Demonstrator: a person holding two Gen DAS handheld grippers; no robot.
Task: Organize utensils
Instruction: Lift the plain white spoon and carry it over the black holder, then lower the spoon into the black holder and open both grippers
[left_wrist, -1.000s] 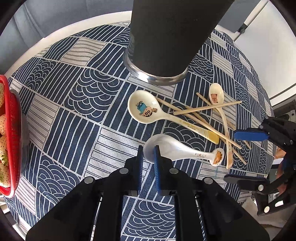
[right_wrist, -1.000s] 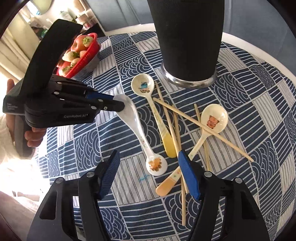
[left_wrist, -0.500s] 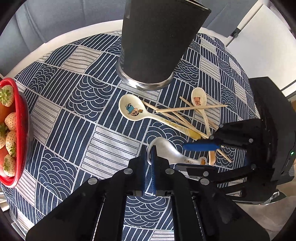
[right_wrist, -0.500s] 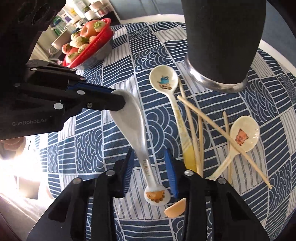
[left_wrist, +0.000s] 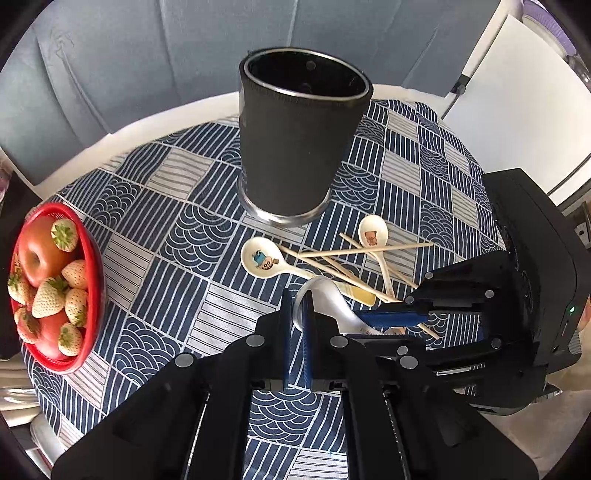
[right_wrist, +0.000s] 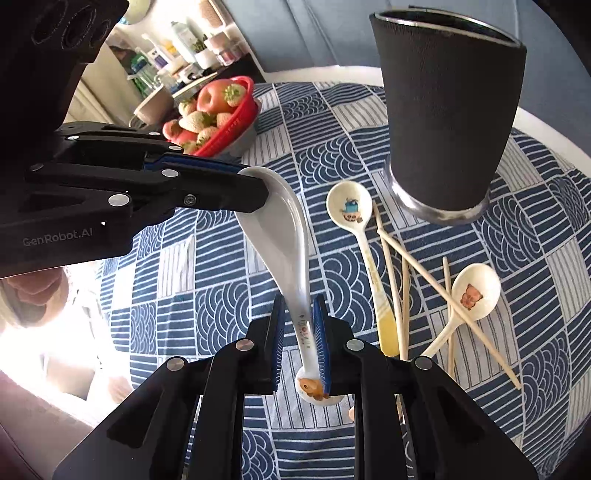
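The white spoon (right_wrist: 284, 254) hangs above the table (left_wrist: 207, 306), bowl clamped in the left gripper (left_wrist: 297, 314), handle pinched by the right gripper (right_wrist: 298, 325), whose jaws have just been closing. Risk: opposing pulls could snap or drop it onto the chopsticks (right_wrist: 424, 273) beyond, short of the black holder (right_wrist: 447, 118) at the far side.

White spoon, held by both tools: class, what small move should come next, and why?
Probably the left tool should let go: it pinches the white spoon by its bowl, while the right tool, having just closed, grips the handle and could carry it to the black holder.
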